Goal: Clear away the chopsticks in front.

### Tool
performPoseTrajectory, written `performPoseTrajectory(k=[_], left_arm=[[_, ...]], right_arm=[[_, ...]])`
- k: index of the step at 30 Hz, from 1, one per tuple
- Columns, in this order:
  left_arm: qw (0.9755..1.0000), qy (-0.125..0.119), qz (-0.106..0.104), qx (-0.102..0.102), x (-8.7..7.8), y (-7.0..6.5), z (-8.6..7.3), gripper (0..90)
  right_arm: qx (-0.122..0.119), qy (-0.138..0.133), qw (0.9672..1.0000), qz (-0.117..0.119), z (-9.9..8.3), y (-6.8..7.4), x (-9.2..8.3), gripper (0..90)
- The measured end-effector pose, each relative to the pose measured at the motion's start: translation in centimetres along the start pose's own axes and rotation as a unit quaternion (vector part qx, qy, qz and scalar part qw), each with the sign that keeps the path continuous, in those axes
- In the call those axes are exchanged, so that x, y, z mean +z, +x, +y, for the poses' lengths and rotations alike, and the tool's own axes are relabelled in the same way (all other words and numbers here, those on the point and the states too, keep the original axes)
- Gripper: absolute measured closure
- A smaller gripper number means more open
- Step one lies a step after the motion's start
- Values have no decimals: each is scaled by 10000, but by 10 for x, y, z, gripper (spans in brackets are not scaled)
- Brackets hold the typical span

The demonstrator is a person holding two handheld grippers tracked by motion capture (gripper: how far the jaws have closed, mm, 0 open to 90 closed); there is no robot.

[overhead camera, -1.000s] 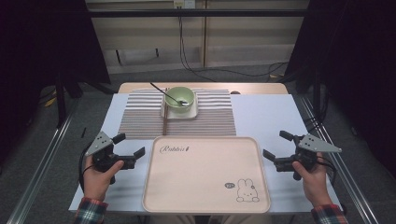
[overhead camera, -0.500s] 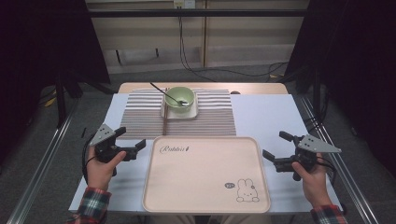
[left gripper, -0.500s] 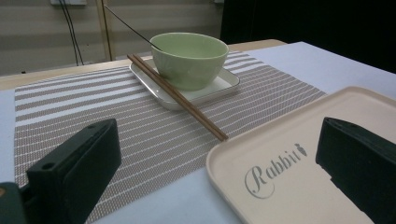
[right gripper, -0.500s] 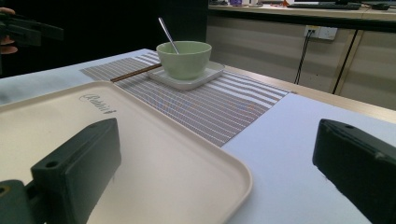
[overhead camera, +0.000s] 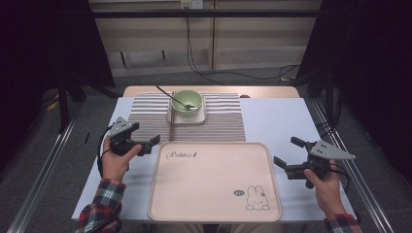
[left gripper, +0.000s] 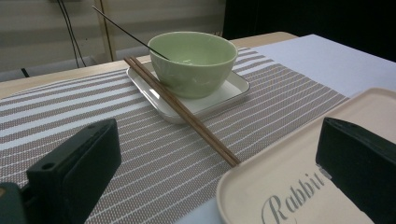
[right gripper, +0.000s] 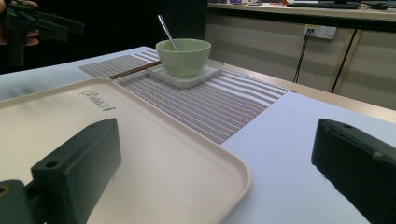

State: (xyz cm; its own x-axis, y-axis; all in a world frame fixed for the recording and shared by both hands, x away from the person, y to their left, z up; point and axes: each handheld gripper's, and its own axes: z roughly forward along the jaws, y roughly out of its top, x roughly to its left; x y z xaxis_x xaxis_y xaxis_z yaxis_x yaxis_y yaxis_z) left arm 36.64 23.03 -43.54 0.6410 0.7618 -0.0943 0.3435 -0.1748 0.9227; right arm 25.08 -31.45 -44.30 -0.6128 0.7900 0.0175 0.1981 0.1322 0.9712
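Observation:
A pale green bowl (overhead camera: 187,100) with a spoon (overhead camera: 167,94) in it stands on a white square plate (overhead camera: 187,118) on a striped placemat (overhead camera: 145,114). Brown chopsticks (overhead camera: 171,121) lean on the plate's left rim. A beige rabbit tray (overhead camera: 214,184) lies in front, with nothing on it. My left gripper (overhead camera: 145,133) is open, held above the table at the tray's far left corner. In the left gripper view its jaws frame the chopsticks (left gripper: 187,116) and bowl (left gripper: 194,60). My right gripper (overhead camera: 287,151) is open beside the tray's right edge, holding nothing.
The white table sheet (overhead camera: 286,121) runs bare to the right of the placemat. Metal rails (overhead camera: 43,170) run along both sides of the table. Cables (overhead camera: 194,58) hang on the wall beyond the far edge.
My left gripper has moved forward and a little right, from beside the tray's left edge to its far left corner. The right gripper has stayed put.

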Motion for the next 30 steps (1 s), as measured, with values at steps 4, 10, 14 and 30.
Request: performPoseTrajectory(k=[4,10,14,30], left_arm=[[10000,-1,-7,-36,10,4,3,0],[9995,-17,212,-243,24,12,7,0],[9992,55,267,-297,30,19,9,0],[9957,267,655,-596,63,36,19,0]], right_arm=[[22,-4,10000,17,0,1,1,9],[26,2,10000,12,0,1,1,9],[5,-4,10000,30,0,0,1,9],[5,10,10000,72,-1,0,2,10]])
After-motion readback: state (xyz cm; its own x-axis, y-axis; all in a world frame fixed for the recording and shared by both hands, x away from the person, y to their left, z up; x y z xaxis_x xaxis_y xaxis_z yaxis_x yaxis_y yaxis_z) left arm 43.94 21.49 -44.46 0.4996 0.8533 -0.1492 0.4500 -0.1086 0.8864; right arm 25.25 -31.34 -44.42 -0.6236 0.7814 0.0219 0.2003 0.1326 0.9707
